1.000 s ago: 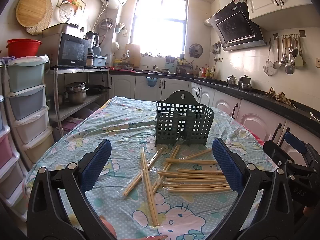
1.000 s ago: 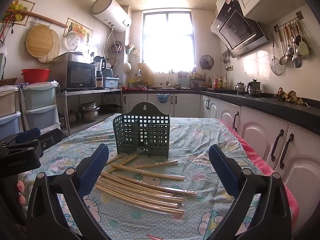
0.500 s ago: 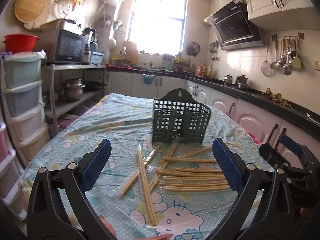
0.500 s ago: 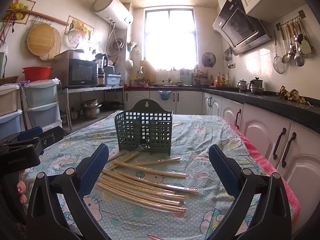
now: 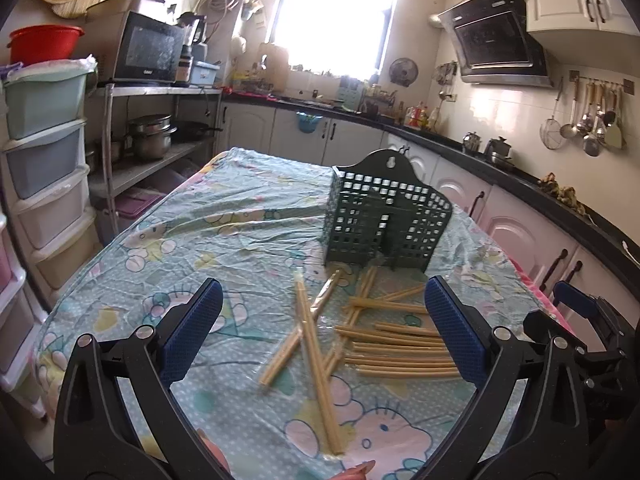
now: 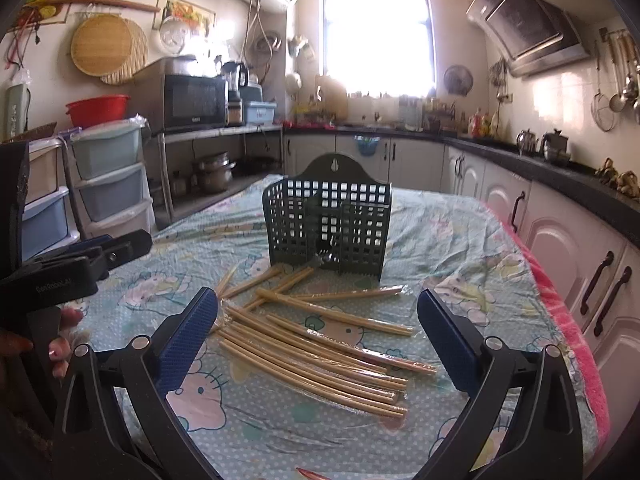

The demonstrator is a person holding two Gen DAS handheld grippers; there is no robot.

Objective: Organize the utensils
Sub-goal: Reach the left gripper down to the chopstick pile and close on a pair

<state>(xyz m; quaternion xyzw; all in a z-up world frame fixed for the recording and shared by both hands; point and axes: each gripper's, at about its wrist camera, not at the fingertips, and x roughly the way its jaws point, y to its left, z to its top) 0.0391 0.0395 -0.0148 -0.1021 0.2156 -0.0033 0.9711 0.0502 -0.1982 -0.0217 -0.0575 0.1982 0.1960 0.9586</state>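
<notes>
Several bamboo chopsticks (image 5: pixel 384 340) lie scattered on the patterned tablecloth, also in the right wrist view (image 6: pixel 316 344). A dark green perforated utensil holder (image 5: pixel 384 220) stands upright just beyond them, and shows in the right wrist view (image 6: pixel 328 228) too. My left gripper (image 5: pixel 324 328) is open and empty, hovering above the near chopsticks. My right gripper (image 6: pixel 318 328) is open and empty, above the chopstick pile. The right gripper shows at the right edge of the left wrist view (image 5: pixel 588 328), and the left gripper at the left edge of the right wrist view (image 6: pixel 68 272).
The table (image 5: pixel 224 236) carries a cartoon-print cloth under clear plastic. Plastic drawer units (image 5: pixel 44 176) and a metal shelf with pots (image 5: pixel 152 140) stand to the left. White cabinets under a dark counter (image 6: pixel 560 216) run along the right.
Both grippers have tilted down and moved closer to the table, so the chopsticks and holder sit nearer in view. Both stay open.
</notes>
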